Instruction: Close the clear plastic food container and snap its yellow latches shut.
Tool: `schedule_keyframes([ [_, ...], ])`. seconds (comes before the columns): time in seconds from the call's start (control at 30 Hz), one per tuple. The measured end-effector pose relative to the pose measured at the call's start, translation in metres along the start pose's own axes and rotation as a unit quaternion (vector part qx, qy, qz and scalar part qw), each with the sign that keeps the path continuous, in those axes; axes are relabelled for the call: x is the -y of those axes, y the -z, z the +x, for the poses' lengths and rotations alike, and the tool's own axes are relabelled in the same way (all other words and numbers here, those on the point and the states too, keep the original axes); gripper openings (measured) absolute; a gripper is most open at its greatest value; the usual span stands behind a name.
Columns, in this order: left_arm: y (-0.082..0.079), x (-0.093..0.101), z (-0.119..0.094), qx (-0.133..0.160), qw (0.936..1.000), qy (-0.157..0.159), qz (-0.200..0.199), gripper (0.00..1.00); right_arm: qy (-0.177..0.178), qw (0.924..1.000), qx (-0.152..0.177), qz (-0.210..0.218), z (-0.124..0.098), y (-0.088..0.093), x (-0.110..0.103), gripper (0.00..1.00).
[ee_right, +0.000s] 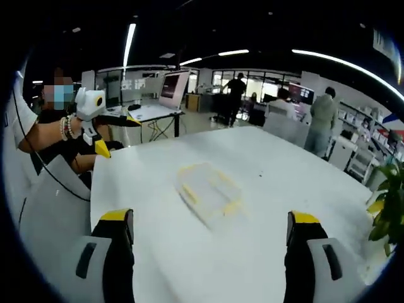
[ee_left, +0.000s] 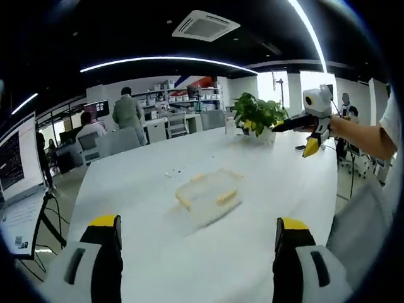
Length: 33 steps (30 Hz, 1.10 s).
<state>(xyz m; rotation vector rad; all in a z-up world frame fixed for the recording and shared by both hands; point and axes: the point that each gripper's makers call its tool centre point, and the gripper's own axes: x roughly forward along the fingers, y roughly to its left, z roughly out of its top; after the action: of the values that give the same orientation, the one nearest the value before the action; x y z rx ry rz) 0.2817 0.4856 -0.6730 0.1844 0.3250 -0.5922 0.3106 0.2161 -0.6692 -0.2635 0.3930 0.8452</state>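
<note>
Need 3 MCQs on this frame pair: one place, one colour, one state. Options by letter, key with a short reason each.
1. Where does the clear container sit?
A. On the white table
B. On a chair
C. In a gripper

2. What colour are the container's latches?
A. Red
B. Yellow
C. Blue

3. How do the left gripper and right gripper stand?
A. Both clamped on the container
B. One shut on a latch
C. Both open, short of the container

Key:
1 A, it rests flat on the tabletop, with the potted plant farther back.
2 B, yellow strips line its edges in both views.
3 C, each view's jaws stand wide apart with bare table between them.
</note>
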Motion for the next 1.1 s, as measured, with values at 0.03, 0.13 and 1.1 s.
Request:
schedule_keyframes([
  [0.03, 0.001, 0.001, -0.002, 0.003, 1.0, 0.001, -0.007, 0.98, 0.008, 0.9999, 0.0, 0.007, -0.004, 0.005, 0.001, 0.99],
  [0.13, 0.014, 0.0, -0.011, -0.012, 0.9999, -0.005, 0.003, 0.98, 0.016, 0.9997, 0.0, 0.02, -0.012, 0.016, -0.002, 0.99],
  [1.1, 0.07, 0.027, -0.059, 0.026, 0.9969, -0.029, -0.068, 0.91, 0.067, 0.9888, -0.008, 0.133, -0.036, 0.106, -0.059, 0.96],
])
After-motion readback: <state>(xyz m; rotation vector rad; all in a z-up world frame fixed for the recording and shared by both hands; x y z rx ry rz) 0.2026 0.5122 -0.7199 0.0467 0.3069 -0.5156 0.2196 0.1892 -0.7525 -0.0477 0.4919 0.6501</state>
